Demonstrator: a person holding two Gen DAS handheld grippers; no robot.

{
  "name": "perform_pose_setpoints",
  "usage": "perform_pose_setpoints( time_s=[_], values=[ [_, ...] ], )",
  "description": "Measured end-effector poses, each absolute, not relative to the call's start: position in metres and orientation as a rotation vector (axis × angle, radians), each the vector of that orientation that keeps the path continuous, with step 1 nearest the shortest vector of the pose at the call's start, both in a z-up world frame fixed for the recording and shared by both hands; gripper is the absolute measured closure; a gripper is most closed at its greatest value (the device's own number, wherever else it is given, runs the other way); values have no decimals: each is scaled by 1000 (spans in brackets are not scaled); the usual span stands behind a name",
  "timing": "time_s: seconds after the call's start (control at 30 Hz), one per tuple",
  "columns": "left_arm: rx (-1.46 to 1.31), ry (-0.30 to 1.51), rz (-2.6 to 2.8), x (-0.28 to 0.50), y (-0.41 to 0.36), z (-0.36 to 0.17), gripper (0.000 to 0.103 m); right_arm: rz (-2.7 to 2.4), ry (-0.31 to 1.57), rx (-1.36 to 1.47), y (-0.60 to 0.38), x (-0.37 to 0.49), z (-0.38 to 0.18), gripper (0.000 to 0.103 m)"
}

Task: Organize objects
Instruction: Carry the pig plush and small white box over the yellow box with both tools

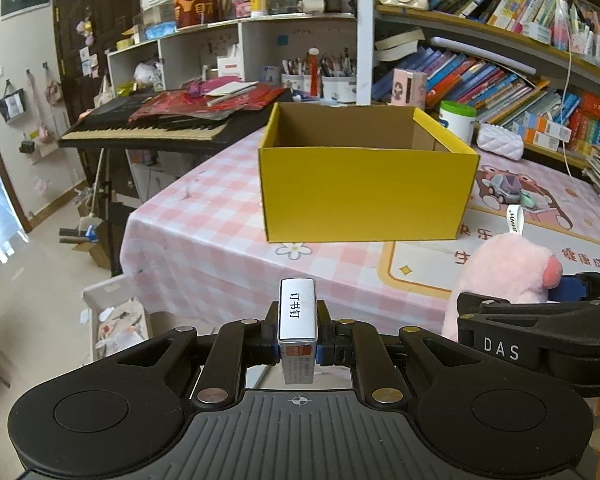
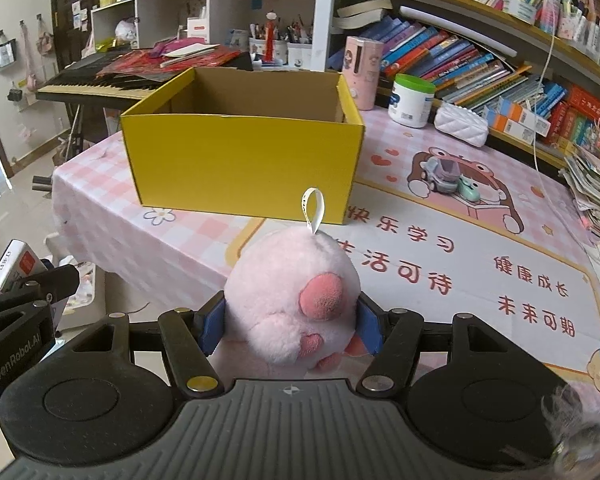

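Observation:
An open yellow cardboard box [image 1: 364, 196] stands on the pink checked table; it also shows in the right wrist view [image 2: 240, 164], and what I see of its inside is bare. My left gripper [image 1: 298, 320] is shut on a small white staple box [image 1: 297, 316] with Chinese print, held upright above the table's near edge, in front of the yellow box. My right gripper [image 2: 290, 322] is shut on a pink plush toy [image 2: 292, 292] with a white loop tag, held above the table in front of the box. The plush also shows in the left wrist view [image 1: 500, 268].
A toy car [image 2: 440, 176] and a small green toy [image 2: 470, 188] sit on the cartoon mat right of the box. A white canister [image 2: 412, 100], a white quilted pouch [image 2: 460, 118] and bookshelves line the back. A keyboard [image 1: 148, 128] stands left of the table.

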State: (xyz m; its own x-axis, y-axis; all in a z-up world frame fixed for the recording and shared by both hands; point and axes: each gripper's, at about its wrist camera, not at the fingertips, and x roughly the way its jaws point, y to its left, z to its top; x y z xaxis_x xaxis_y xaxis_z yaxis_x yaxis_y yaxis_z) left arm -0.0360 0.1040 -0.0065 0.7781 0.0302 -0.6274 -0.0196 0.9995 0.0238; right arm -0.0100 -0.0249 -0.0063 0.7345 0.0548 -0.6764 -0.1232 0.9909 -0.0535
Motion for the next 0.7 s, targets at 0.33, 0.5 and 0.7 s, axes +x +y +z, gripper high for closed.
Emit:
perform_pose_setpoints(
  time_s=[0.33,0.5,0.7],
  values=[
    [5,614,47,-32,107,10,90,131,695,-95,-20,-8,5,41],
    [13,539,34,-19,99,28,90,123,604,-72,-32,3,26,41],
    [43,449,34,8,90,51,90,126,477,-64,-42,31,56,41]
  ],
)
